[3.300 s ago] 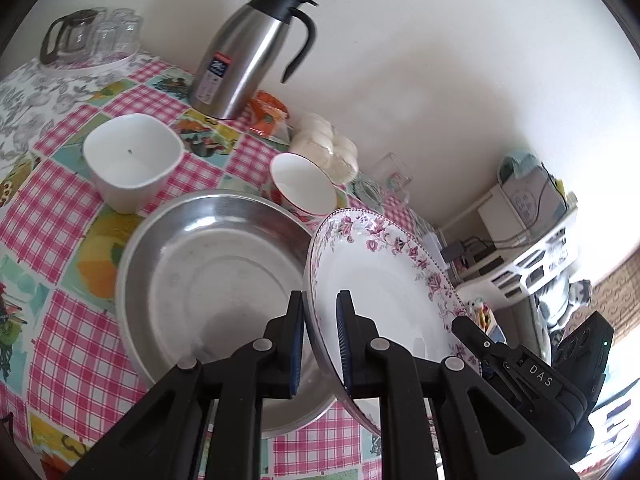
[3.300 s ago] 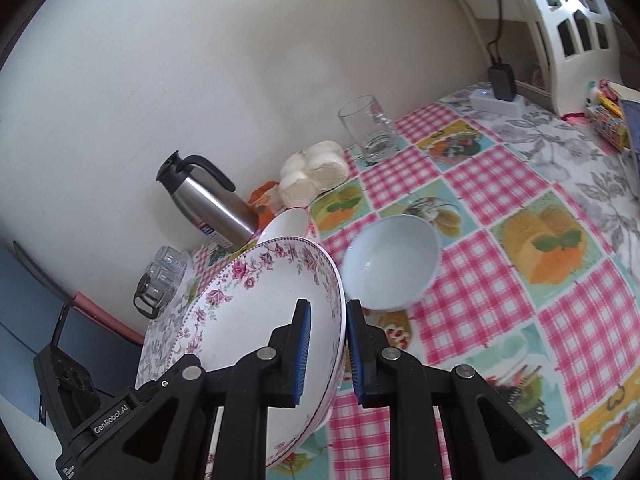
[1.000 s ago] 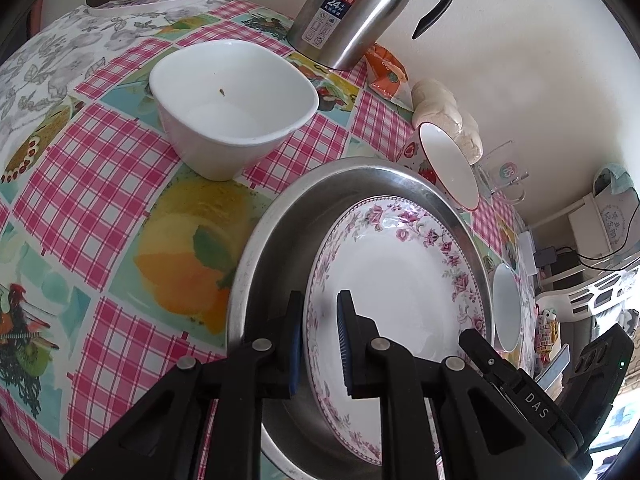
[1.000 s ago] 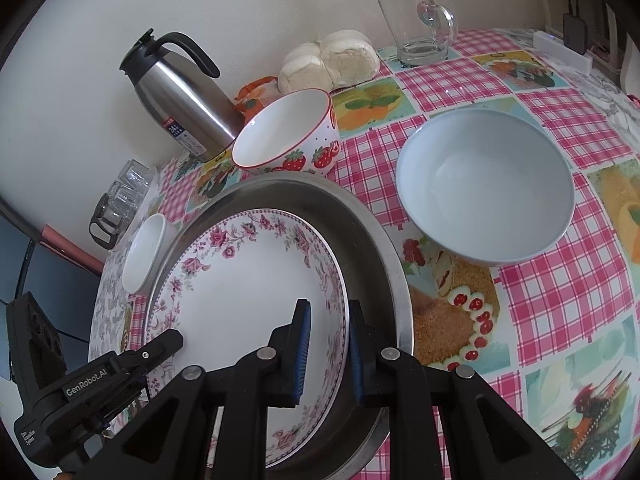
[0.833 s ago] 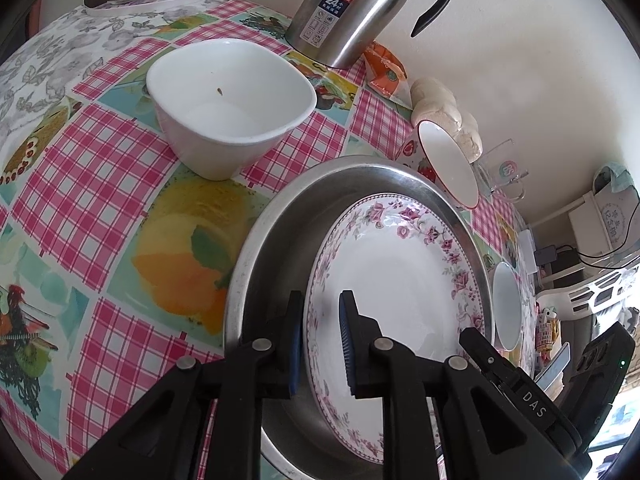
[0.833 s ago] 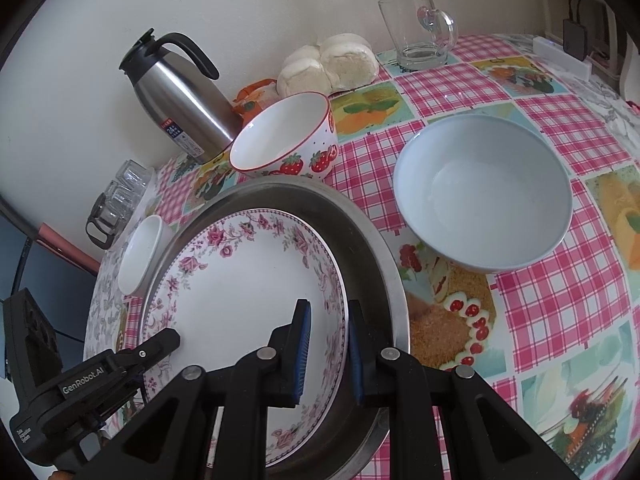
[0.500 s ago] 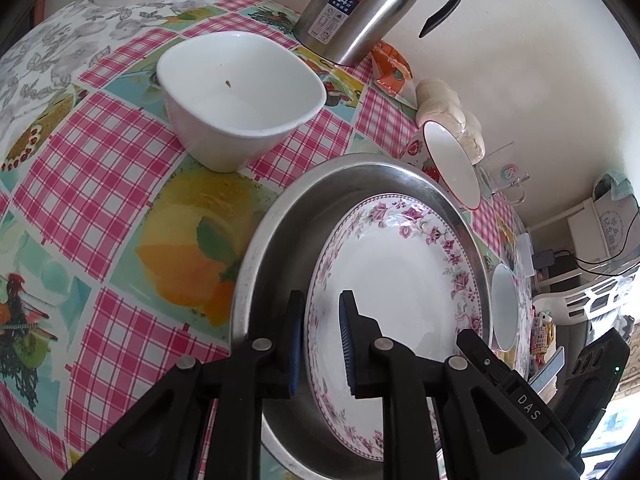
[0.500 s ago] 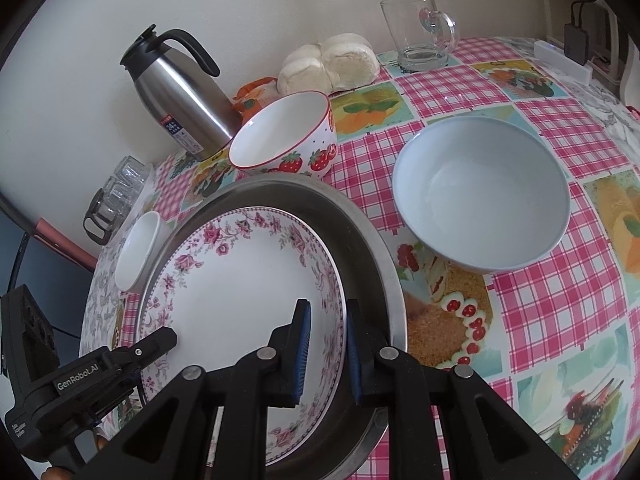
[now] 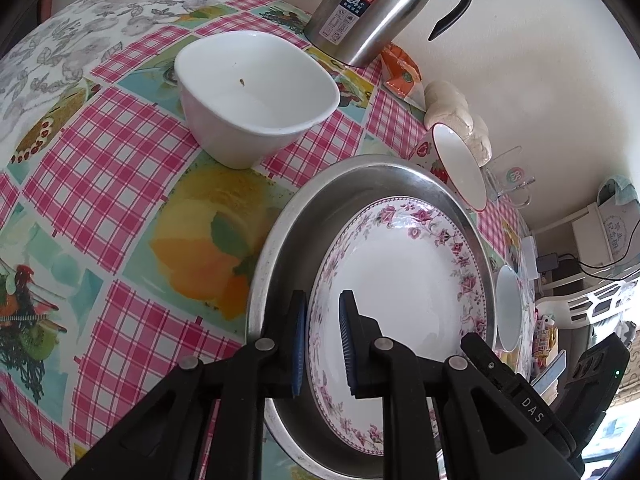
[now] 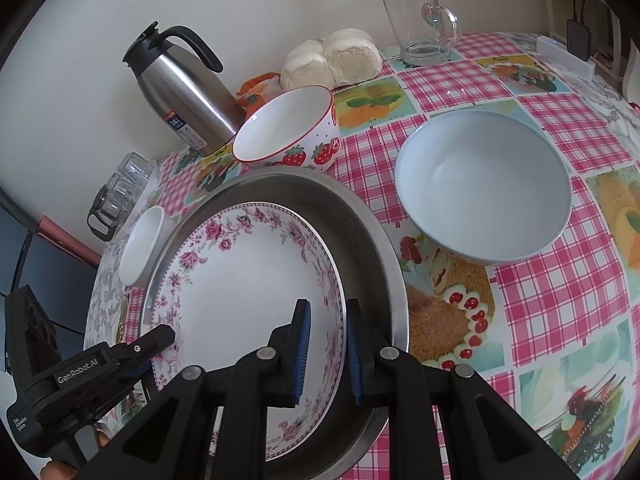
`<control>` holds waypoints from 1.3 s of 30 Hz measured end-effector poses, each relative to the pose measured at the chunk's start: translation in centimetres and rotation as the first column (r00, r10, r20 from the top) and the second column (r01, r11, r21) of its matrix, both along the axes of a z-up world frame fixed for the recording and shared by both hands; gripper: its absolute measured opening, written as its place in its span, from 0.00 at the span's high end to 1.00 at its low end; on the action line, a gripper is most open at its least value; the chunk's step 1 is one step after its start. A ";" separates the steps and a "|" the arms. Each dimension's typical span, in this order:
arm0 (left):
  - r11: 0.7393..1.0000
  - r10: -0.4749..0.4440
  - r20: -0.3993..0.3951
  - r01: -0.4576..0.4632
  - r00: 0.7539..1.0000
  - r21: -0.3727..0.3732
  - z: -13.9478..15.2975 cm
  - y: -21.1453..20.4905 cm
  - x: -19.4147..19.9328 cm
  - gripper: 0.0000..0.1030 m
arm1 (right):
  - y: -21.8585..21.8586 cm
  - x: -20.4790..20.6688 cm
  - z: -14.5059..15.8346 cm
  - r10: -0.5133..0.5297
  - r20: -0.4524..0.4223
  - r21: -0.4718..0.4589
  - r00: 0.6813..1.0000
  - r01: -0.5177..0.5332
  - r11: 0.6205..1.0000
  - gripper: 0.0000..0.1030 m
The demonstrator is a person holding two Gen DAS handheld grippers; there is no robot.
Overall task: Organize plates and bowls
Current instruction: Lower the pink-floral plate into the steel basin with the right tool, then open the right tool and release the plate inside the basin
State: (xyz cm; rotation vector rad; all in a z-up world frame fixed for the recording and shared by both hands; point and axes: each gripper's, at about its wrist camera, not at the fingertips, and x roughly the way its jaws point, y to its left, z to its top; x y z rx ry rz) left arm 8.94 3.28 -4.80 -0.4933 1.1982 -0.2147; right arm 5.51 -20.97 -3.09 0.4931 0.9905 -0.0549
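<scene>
The wide round stainless-steel basin [image 10: 376, 240] already held the white plate with a pink floral rim [image 10: 248, 288], and the left gripper [image 9: 323, 334] and right gripper [image 10: 327, 346] each pinched an opposite edge of that plate's rim, so by my reading 1 piece was placed but not yet released. 3 bowls remained loose on the checked tablecloth [image 10: 560, 304]: the pale blue round bowl [image 10: 484, 188] to the right, the white squarish bowl [image 9: 256, 96] at far left, and the strawberry-printed bowl [image 10: 292, 132] just beyond the basin.

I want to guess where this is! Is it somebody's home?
Probably a home dining table: a fruit-patterned checked tablecloth, a steel thermos jug, steamed buns and bowls beside a floral plate.
</scene>
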 end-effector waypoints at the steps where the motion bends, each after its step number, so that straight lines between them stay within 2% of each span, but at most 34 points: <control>1: 1.000 0.002 -0.003 -0.002 1.000 0.000 0.0 0.0 0.0 0.83 | 0.1 0.0 0.0 0.001 -0.001 -0.001 1.000 -0.001 1.000 0.81; 13: 1.000 0.001 -0.026 -0.001 1.000 -0.011 0.2 0.0 -0.1 0.82 | 0.2 -0.1 0.1 0.003 -0.017 0.000 1.000 -0.003 1.000 0.81; 16: 0.999 -0.015 -0.029 0.015 0.999 -0.029 0.4 -0.4 0.0 0.72 | 0.1 -0.1 0.1 0.000 -0.022 0.001 1.000 0.000 1.000 0.81; 18: 0.999 -0.031 -0.028 0.029 0.999 -0.046 0.6 -0.7 0.0 0.59 | 0.1 -0.2 0.1 -0.002 -0.023 0.000 1.000 0.002 1.000 0.80; 20: 0.997 -0.051 -0.020 0.050 0.998 -0.051 0.9 -1.2 0.0 0.53 | 0.1 -0.2 0.2 -0.001 -0.022 -0.003 1.000 0.001 1.000 0.80; 26: 0.997 -0.054 -0.009 0.054 0.998 -0.063 1.1 -1.4 0.1 0.52 | -0.4 -0.5 0.2 -0.015 -0.021 0.020 1.000 0.015 1.000 0.79; 30: 0.999 -0.027 0.013 0.027 1.000 -0.047 1.6 -0.7 -0.1 0.52 | -0.7 -0.9 1.1 -0.023 0.017 0.011 1.000 0.023 1.000 0.79; 32: 0.999 -0.013 0.036 0.014 0.999 -0.041 2.1 -0.3 -0.1 0.49 | -0.7 -1.1 1.5 -0.033 0.028 -0.013 0.999 0.034 0.999 0.68; 33: 1.000 -0.003 0.046 0.004 0.999 -0.021 2.3 -0.2 -0.1 0.44 | -0.7 -1.1 1.5 -0.032 0.031 -0.012 0.999 0.032 0.999 0.67; 39: 1.000 0.001 0.067 0.001 0.998 -0.026 2.6 0.2 -0.1 0.44 | -0.8 -0.9 1.4 -0.029 0.027 -0.004 0.999 0.029 1.000 0.67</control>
